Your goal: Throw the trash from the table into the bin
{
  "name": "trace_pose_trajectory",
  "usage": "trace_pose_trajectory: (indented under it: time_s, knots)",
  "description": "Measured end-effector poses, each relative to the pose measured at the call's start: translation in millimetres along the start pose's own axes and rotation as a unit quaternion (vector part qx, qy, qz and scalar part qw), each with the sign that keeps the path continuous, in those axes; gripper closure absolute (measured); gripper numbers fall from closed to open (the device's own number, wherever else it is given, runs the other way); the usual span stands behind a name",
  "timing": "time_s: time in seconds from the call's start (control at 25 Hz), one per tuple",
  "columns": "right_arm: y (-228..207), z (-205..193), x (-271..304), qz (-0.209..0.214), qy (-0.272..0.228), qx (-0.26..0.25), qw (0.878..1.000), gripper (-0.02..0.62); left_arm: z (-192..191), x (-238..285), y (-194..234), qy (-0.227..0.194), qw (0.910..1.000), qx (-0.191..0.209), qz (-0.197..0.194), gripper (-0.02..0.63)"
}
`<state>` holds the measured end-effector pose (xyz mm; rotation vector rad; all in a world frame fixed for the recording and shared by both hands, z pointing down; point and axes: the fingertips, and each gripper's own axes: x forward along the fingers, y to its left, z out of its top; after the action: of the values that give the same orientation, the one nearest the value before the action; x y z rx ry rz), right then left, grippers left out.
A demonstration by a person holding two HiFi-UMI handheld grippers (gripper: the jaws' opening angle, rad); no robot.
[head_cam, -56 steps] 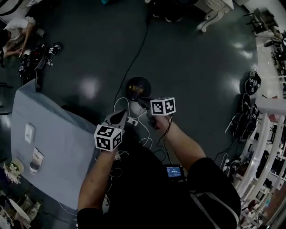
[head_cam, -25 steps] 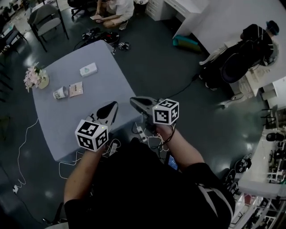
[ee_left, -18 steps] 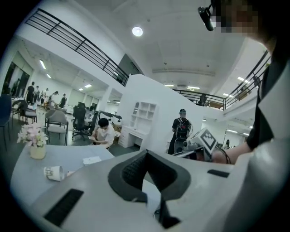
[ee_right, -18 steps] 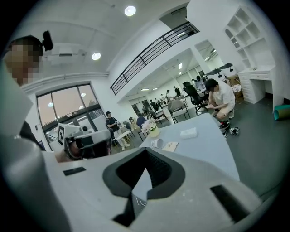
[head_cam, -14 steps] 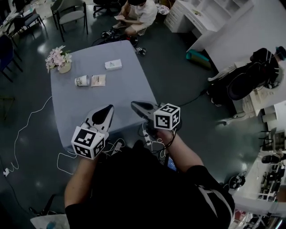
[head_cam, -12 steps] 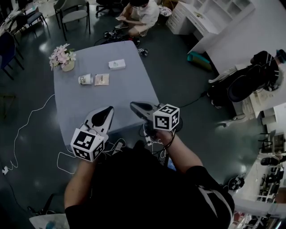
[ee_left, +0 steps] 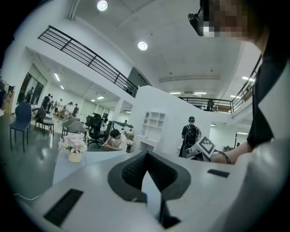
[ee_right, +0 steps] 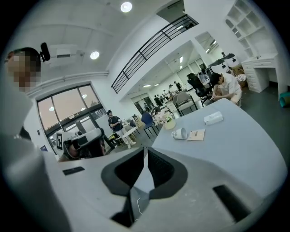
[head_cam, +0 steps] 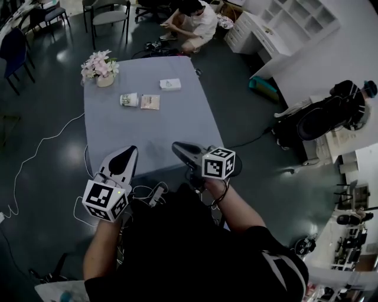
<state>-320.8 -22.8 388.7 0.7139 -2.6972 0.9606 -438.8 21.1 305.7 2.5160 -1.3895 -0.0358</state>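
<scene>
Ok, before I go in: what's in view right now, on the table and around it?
table: one, grey-blue cloth, centre
flower pot: one, pink-white blooms, table's far left corner
cup: one, white, lying on its side on the table
flat packet: one, pale, right of the cup
box: one, white, table's far side
person: one, light top, crouching beyond the table
chairs: two, grey and blue, far left
cable: one, white, floor left of the table
left gripper: one, white, shut, empty
right gripper: one, grey, shut, empty
</scene>
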Motion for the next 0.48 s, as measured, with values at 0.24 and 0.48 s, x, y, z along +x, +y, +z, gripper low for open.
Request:
trace_pose_trajectory:
  time_s: [0.24, 0.48]
  knots:
    - [-15.4, 8.3, 16.6, 0.007, 0.016, 0.003, 1.0, 0.589, -4.6, 4.0, 16.8, 0.005, 0.9996, -0.016, 0.023, 0.592]
    - [-60.5, 32.8, 65.0, 0.048, 0.044, -0.002, 0.998, 0.517, -17.0, 41.8, 52.0, 0.006, 0.9972, -0.024, 0.071, 0.592]
